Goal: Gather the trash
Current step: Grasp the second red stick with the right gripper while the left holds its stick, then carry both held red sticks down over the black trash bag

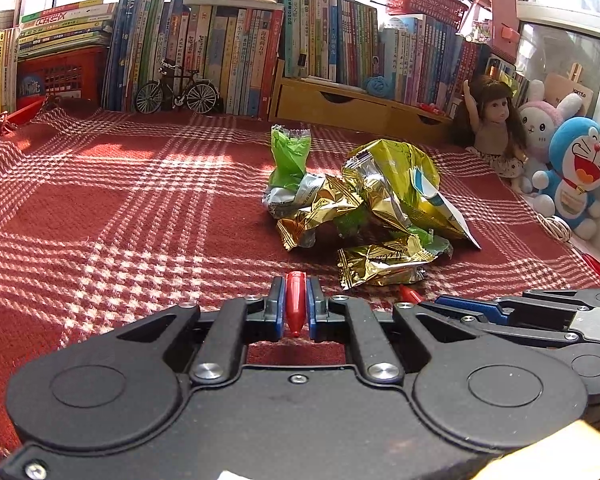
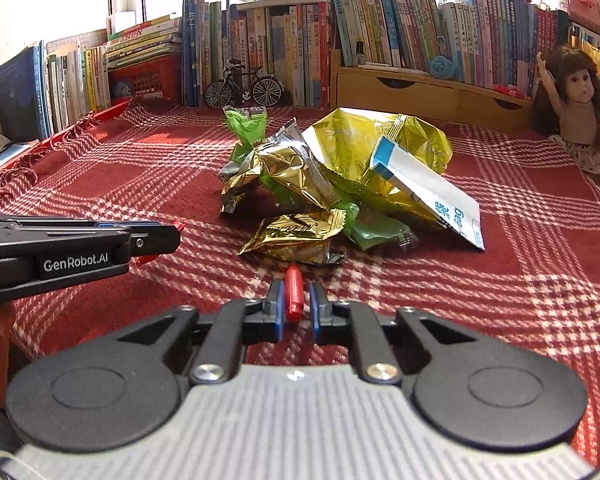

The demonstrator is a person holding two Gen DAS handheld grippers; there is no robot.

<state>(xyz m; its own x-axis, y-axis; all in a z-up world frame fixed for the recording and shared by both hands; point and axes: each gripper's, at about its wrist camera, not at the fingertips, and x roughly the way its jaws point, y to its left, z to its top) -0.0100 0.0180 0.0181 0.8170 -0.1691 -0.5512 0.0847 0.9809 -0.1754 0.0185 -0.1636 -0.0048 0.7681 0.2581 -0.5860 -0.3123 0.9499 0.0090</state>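
A heap of crumpled snack wrappers (image 1: 372,204) (image 2: 340,184) lies on the red plaid cloth (image 1: 120,200): gold foil, green packets, a big yellow bag and a white-and-blue bag (image 2: 432,196). The nearest gold wrapper (image 1: 384,266) (image 2: 296,236) lies just ahead of both grippers. My left gripper (image 1: 295,282) (image 2: 172,234) is low over the cloth, left of the heap, shut on a red plastic piece (image 1: 296,304). Beside it, my right gripper (image 2: 295,286) (image 1: 424,300) is closed around a similar red piece (image 2: 293,292), with slim gaps at the blue pads.
Rows of books line the back, with a model bicycle (image 1: 176,92) and a wooden drawer unit (image 1: 332,100) in front of them. A doll (image 1: 496,120) and plush toys (image 1: 576,168) sit at the right edge. The cloth's fringed edge (image 2: 16,176) is at the left.
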